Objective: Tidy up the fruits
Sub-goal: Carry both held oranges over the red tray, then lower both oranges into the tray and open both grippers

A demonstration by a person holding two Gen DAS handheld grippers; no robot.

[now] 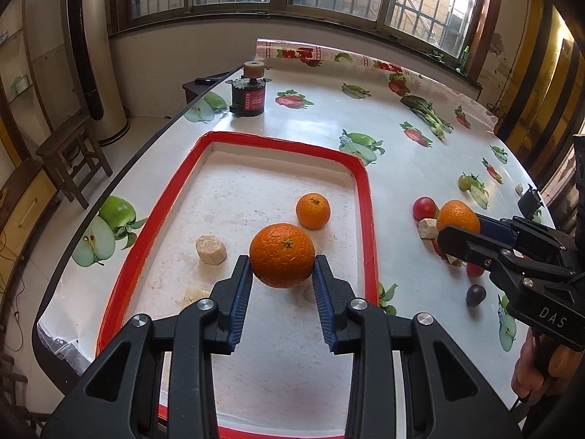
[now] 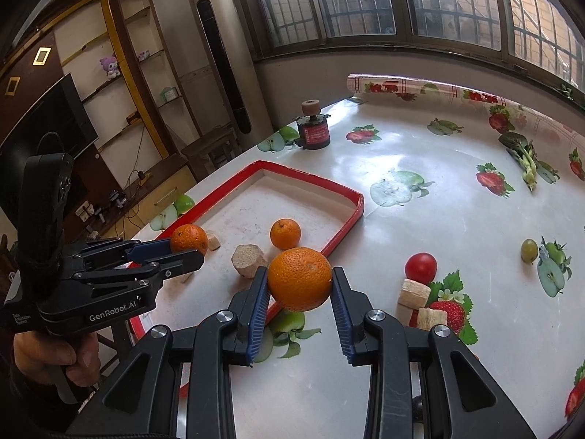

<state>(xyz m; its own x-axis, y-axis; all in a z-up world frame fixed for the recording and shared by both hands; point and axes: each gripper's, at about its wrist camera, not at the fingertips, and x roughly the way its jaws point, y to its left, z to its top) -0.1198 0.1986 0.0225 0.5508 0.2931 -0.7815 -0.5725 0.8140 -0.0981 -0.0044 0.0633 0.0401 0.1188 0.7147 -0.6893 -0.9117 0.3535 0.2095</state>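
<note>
**Both claws carrying an orange, tray is next**

Left claw [image 1: 282, 265] is clamped on an orange [image 1: 282, 260], blue pads pressing both sides, and it hangs over the red-rimmed tray [image 1: 367, 197]. Right claw [image 2: 299, 285] has its own orange [image 2: 299, 279] pinched the same way, but that one sits over the table [image 2: 420, 190], just outside the tray's near corner. So two fruits are mid-carry at once.

What's already in the tray: one loose orange [image 1: 313, 210] toward the far right side, plus a beige chunk [image 1: 211, 250] on the left. No idea what the chunks are, maybe bread or foam blocks. Out on the table there's a red tomato [image 2: 421, 267], a green grape-looking thing [image 2: 529, 250], a few more beige chunks [image 2: 414, 293], and a dark plum [image 1: 475, 295] near the right claw. A black and red canister [image 1: 248, 89] stands past the tray, not involved as far as I can tell.

My read on the step: this is the drop-off part, gathering oranges in the tray. The left one looks basically in position, so it needs lowering to the tray floor and then letting go gently, since round fruit will roll. I'd set it beside the loose orange without knocking it. The right one has to cross the red rim first, and the two claws are close together, so watch they don't bump
</note>
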